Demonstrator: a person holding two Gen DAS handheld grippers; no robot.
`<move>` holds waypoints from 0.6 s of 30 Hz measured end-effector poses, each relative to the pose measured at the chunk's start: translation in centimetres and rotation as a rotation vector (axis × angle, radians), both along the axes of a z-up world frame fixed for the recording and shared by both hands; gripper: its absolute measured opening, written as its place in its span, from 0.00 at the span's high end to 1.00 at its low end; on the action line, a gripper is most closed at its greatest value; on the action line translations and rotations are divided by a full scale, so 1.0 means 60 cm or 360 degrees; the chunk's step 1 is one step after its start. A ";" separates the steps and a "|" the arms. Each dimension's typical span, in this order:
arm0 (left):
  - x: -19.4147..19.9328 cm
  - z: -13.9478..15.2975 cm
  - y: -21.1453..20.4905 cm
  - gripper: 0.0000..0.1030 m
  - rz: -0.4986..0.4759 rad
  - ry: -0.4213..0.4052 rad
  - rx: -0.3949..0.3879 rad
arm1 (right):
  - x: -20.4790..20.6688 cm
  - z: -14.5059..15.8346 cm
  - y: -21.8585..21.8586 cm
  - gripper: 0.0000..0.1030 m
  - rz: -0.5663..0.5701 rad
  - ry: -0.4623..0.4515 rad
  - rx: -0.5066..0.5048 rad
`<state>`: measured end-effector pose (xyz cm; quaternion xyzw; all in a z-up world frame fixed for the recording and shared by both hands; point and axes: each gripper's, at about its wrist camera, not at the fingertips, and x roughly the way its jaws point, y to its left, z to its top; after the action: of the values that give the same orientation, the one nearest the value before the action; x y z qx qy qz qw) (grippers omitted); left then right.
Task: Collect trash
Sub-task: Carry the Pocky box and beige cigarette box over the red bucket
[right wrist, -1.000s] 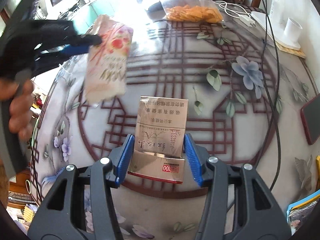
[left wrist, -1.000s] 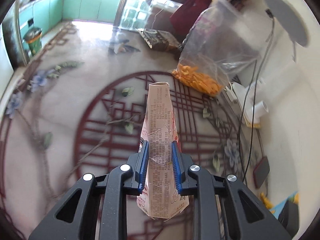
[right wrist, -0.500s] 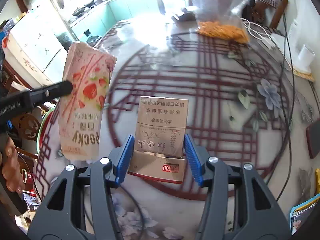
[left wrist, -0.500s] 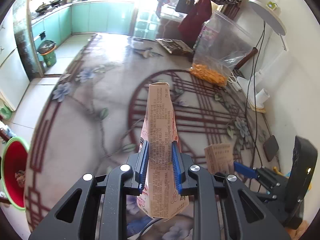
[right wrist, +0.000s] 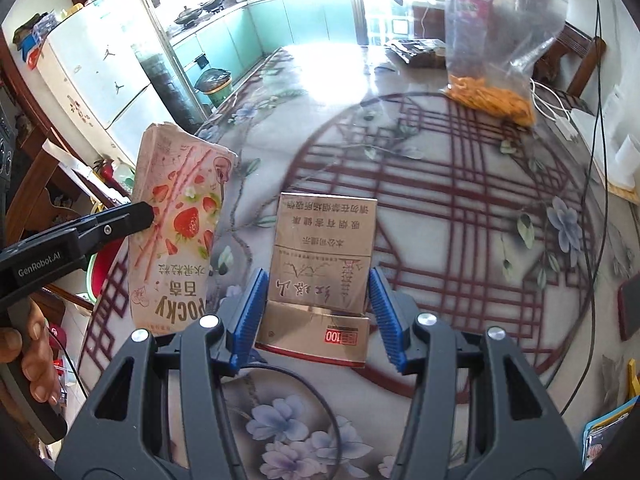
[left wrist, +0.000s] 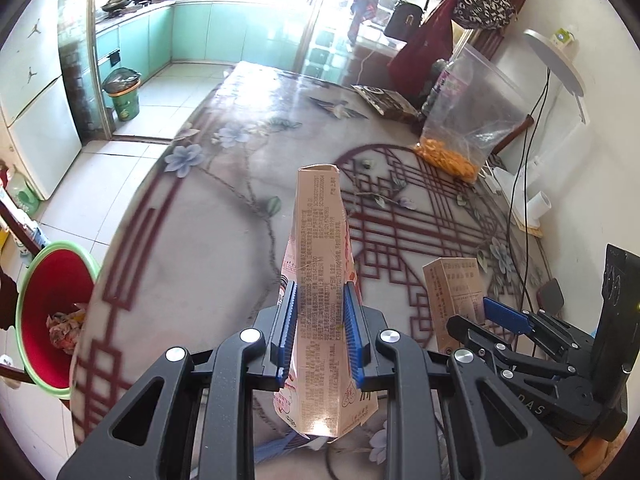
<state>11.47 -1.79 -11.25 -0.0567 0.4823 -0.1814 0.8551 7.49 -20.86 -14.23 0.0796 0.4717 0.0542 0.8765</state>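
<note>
The blue fingers [left wrist: 286, 332] of the left gripper [left wrist: 318, 332] are clamped on a pink snack box [left wrist: 320, 280]. The box is pinched by its thin sides and is held up above the surface [left wrist: 224, 232]. In the right wrist view, strawberries are seen on the front of this box, and the hand [right wrist: 28, 356] on the left gripper's handle is seen at the left edge.

The fingers [right wrist: 252, 312] of the right gripper [right wrist: 318, 316] are clamped on a gold cigarette pack [right wrist: 324, 264]. It is also held up over the surface.

A red bin with a green rim [left wrist: 48, 312] is seen just past the left edge of the surface, with crumpled trash inside. A clear bag of orange snacks [left wrist: 464, 128] is standing far back on the surface.
</note>
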 end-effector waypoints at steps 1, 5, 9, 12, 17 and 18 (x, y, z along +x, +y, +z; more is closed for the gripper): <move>0.000 0.000 0.005 0.80 0.0002 -0.0002 -0.0002 | 0.000 0.001 0.004 0.51 0.0003 -0.0001 -0.0003; 0.000 0.001 0.024 0.80 0.0000 -0.0002 -0.0014 | 0.001 0.005 0.024 0.51 0.0015 -0.0005 -0.0019; 0.000 0.000 0.043 0.80 -0.0005 -0.0003 -0.0012 | 0.007 0.004 0.045 0.51 0.0025 0.0000 -0.0034; -0.001 -0.002 0.061 0.80 0.0001 0.0003 -0.0010 | 0.009 0.005 0.064 0.51 0.0041 -0.0002 -0.0040; 0.002 -0.009 0.091 0.80 0.0004 0.0027 -0.0011 | 0.011 0.005 0.091 0.51 0.0055 0.0003 -0.0048; 0.003 -0.009 0.097 0.80 0.0005 0.0031 -0.0013 | 0.011 0.005 0.096 0.51 0.0055 0.0004 -0.0051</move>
<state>11.66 4.02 -11.82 -0.0627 0.4896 -0.1815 0.8505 8.14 -15.12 -13.93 0.0574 0.4750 0.0615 0.8760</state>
